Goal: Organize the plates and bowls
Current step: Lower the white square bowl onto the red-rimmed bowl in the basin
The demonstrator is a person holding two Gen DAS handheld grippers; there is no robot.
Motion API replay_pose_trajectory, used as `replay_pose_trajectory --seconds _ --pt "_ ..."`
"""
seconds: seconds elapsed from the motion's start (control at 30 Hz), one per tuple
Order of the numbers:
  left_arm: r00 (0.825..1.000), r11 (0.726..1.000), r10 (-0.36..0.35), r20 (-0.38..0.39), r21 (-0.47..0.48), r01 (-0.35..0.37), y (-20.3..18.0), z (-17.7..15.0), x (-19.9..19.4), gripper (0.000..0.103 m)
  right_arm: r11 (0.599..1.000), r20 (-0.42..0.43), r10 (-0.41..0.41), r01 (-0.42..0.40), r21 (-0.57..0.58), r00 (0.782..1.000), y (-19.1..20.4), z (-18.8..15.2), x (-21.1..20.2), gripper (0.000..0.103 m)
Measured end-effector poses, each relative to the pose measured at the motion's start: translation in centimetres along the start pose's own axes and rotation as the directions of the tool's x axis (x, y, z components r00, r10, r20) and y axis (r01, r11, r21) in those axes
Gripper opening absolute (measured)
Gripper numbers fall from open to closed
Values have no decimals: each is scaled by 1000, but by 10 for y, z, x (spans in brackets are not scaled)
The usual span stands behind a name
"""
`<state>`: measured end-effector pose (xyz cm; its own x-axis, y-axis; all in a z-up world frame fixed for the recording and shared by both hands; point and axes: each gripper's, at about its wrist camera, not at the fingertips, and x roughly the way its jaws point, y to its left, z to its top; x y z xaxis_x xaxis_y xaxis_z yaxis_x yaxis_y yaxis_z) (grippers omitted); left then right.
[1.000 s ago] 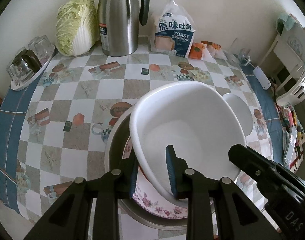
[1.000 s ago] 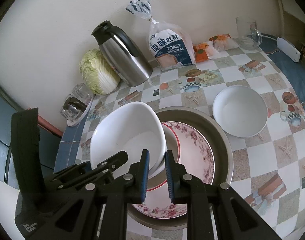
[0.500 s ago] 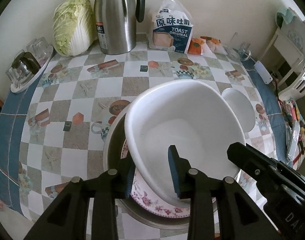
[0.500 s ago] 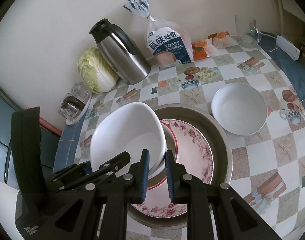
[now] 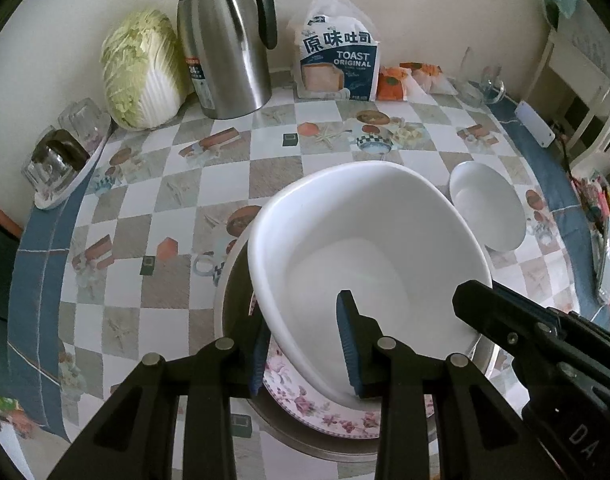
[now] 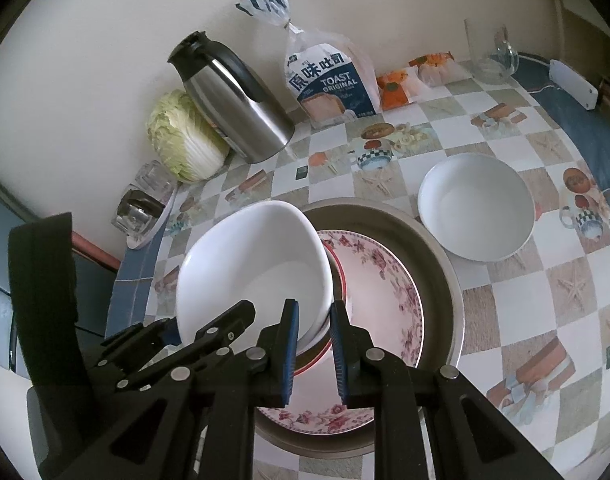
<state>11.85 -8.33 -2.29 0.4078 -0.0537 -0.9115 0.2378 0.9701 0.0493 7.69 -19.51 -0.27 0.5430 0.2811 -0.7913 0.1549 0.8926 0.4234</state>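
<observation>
My left gripper [image 5: 305, 340] is shut on the rim of a large white bowl [image 5: 369, 256] and holds it tilted above a floral plate [image 5: 321, 416] that lies in a wide metal basin [image 5: 233, 280]. In the right wrist view the same bowl [image 6: 257, 268] hangs over the basin's [image 6: 437, 264] left side, above the floral plate [image 6: 385, 280] and a red-rimmed dish [image 6: 339, 280]. My right gripper [image 6: 313, 344] straddles that bowl's rim with a narrow gap. A second white bowl [image 6: 477, 212] sits on the table to the right; it also shows in the left wrist view [image 5: 485, 204].
Along the back wall stand a cabbage [image 5: 141, 68], a steel thermos jug [image 5: 225, 40], a toast bag [image 5: 337, 60], orange snack packets [image 5: 393, 80] and a glass mug [image 6: 489, 52]. A tray of upturned glasses [image 5: 61, 152] sits at the table's left edge.
The left gripper has lifted the large white bowl a little higher and back from the basin. The right gripper's fingers have opened slightly around the bowl's rim.
</observation>
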Motion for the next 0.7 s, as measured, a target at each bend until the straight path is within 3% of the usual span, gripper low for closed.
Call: replay_pose_trajectory --seconds 0.23,0.7 --pt "1000 999 25 7 26 -25 -4 0 1 34 1000 -16 3 -2 15 1000 -5 -2 4 19" --pt "999 999 -44 6 -17 44 6 2 -1 36 999 -16 18 -17 29 1000 -9 -1 6 19"
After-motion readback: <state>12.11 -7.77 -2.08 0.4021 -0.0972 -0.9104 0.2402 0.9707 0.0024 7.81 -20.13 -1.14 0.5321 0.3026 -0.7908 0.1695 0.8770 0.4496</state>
